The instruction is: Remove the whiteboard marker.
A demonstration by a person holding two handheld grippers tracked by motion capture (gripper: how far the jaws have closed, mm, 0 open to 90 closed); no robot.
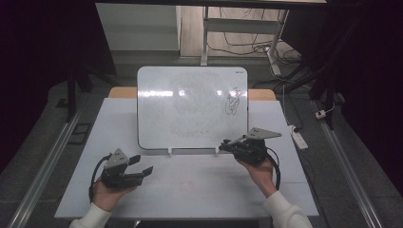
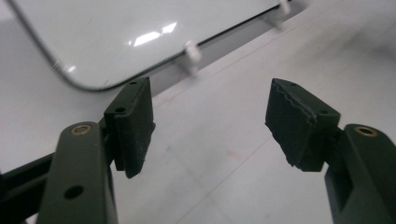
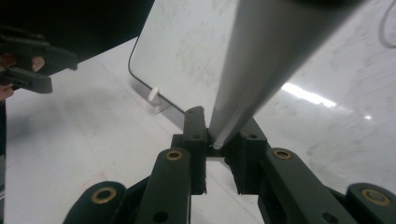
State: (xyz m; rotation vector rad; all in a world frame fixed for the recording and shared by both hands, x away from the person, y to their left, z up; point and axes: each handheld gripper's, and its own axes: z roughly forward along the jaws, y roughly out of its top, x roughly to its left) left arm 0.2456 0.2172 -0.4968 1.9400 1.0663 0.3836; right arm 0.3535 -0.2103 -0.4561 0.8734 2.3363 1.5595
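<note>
Gripping a grey marker [image 3: 261, 70], the right gripper [image 1: 236, 145] has its jaws closed on the barrel's lower end, near the bottom right edge of the whiteboard [image 1: 190, 107]; in the right gripper view the marker rises steeply from between the pads and crosses in front of the board's face. In the high view the marker shows as a pale stick [image 1: 234, 139] slanting out of the jaws just below the board's lower rim. A dark scribble [image 1: 233, 102] sits on the right part of the board, above that gripper; the rest of the face is smeared and catches bright reflections. The board leans back on small white feet [image 1: 169, 152], and nothing lies between the marker and it. The left gripper [image 1: 142, 166] is held well apart at the lower left, over bare table [image 1: 190, 185], its jaws wide with nothing between them. The left gripper view shows the board's rounded lower corner [image 2: 74, 81] and one foot [image 2: 191, 56] beyond the spread pads, with faint coloured marks on the white tabletop. The right gripper view catches the left gripper [image 3: 35, 67] far off at its left edge. Beyond the table the high view shows a grey floor, white desk legs [image 1: 205, 38], loose cables [image 1: 247, 47] and a power strip [image 1: 299, 137] to the right; both sides of the room are dark.
</note>
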